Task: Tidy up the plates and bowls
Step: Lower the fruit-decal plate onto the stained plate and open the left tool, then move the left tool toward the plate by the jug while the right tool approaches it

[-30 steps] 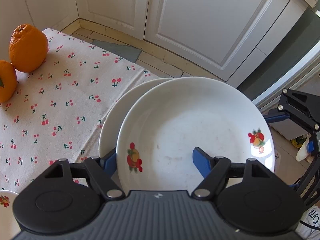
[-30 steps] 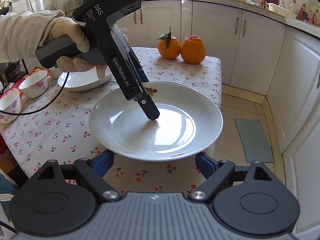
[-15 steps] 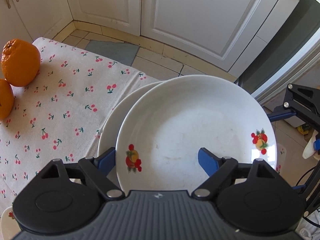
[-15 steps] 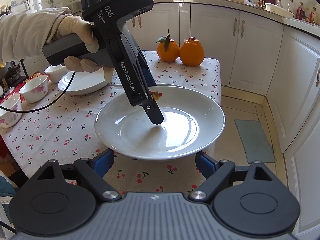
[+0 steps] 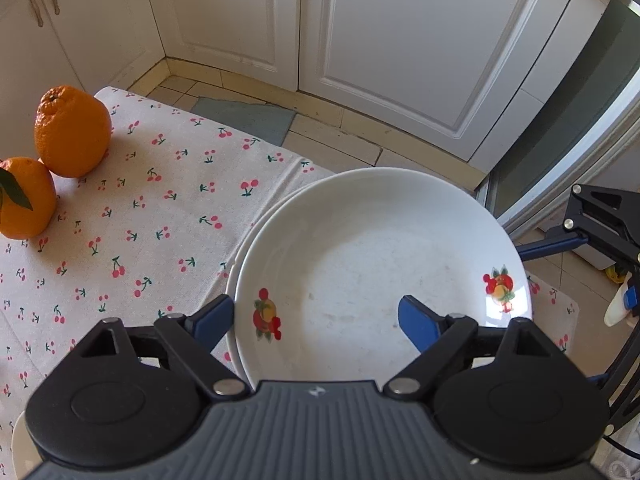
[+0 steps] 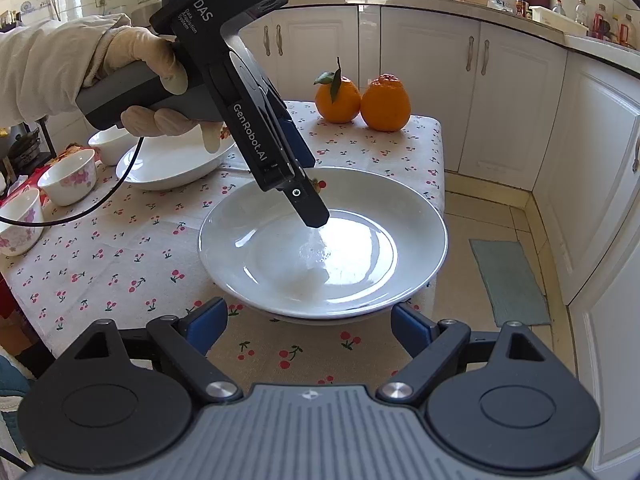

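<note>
Left gripper [image 5: 316, 320] opening, straddling near rim of top plate [image 5: 384, 272], pads off it, one finger [image 6: 310, 210] just above its centre. Right gripper [image 6: 308, 326] open, empty, just short of that plate. White, fruit-printed, stacked on second plate [image 5: 256, 232] at surface [image 5: 168, 216] corner.

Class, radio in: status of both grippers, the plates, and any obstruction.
Left gripper opening, straddling top plate rim. Right gripper open, empty. Top plate stacked on lower plate. Nothing in the way.
</note>
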`<action>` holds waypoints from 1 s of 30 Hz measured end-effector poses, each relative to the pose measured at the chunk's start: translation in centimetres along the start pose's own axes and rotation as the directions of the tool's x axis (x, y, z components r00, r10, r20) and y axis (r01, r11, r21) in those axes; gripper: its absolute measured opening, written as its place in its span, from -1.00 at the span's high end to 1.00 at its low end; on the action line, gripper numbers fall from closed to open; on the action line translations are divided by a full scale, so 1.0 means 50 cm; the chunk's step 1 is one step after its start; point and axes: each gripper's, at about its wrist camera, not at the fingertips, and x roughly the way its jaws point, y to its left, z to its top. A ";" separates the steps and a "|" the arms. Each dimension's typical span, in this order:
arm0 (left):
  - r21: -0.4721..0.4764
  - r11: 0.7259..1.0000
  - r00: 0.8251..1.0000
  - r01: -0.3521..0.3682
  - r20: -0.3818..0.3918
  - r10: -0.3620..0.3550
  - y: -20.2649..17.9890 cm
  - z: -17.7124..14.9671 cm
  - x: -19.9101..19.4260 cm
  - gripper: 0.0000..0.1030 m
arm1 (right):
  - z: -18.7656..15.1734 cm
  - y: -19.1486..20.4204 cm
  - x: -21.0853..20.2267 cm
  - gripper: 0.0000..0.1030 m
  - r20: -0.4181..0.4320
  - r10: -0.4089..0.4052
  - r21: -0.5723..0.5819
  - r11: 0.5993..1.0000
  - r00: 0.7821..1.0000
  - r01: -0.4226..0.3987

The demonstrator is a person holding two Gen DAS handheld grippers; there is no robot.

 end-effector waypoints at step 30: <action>-0.432 0.837 0.844 -0.336 0.256 0.471 -0.153 -0.280 -0.226 -0.82 | 0.007 0.102 -0.054 -1.00 0.060 0.028 0.007 1.000 0.998 -0.028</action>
